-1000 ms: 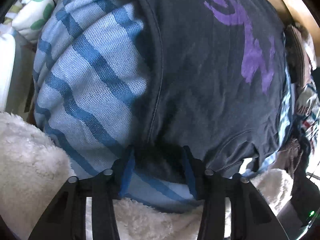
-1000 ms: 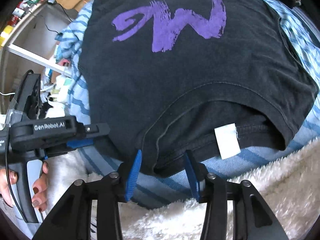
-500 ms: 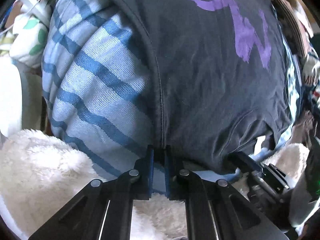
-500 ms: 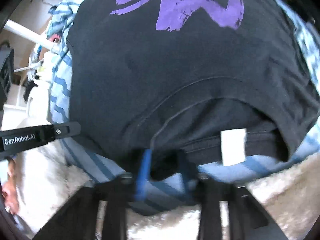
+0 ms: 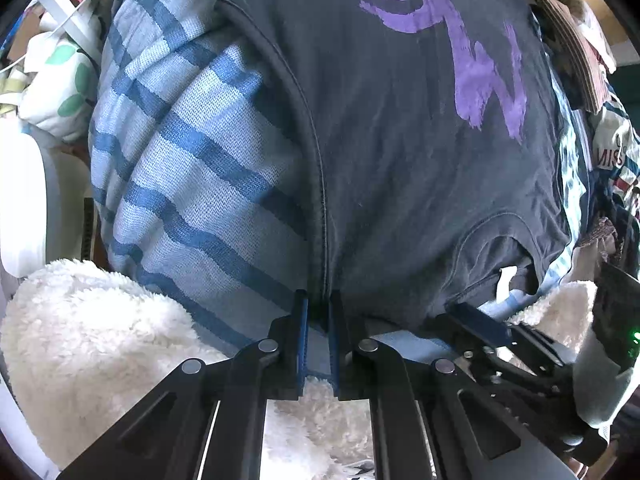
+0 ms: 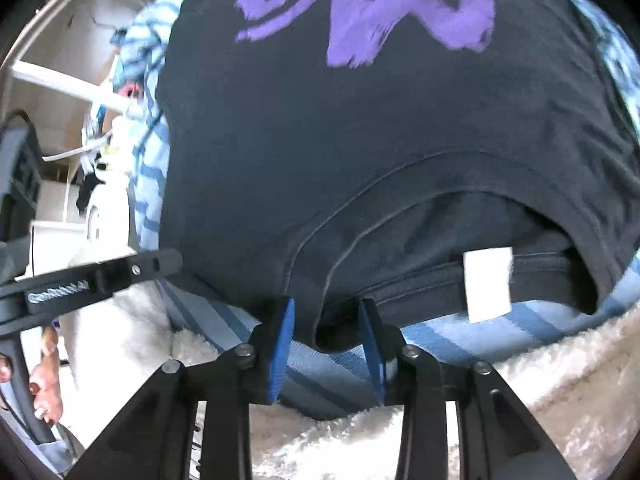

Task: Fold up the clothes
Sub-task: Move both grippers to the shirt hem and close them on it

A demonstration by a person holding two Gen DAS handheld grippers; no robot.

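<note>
- Left wrist view: Bedding fills the frame: a blue striped blanket [image 5: 192,184] lies over a white fleece throw [image 5: 100,344], with clutter at the far left and far right margins.
- The dark T-shirt [image 5: 420,168] with a purple print [image 5: 472,60] lies spread flat on the blanket, collar end near, hem end far.
- The left gripper [image 5: 318,332] has its blue pads nearly pressed together on the near end of the shirt's left side seam. Judgement: pinching at the seam gives a firm, doubled edge to lift.
- The right gripper [image 5: 480,326] enters from the right at the collar edge; from this view its spread cannot be told.
- Open room: bare blanket lies to the left of the shirt; the right edge runs close to piled items.
- Right wrist view: Shelving and cables sit at the far left; blanket and fleece throw [image 6: 540,392] lie near.
- The right gripper [image 6: 328,344] has its pads spread, straddling a fold of the near collar edge beside the white neck label [image 6: 488,284]; contact is not clear.
- The left gripper [image 6: 100,280] shows side-on at the left, held by a hand [image 6: 46,376].
- Judgement: both tools on the near edge suit lifting that edge toward the far hem; the shirt lies unfolded.
</note>
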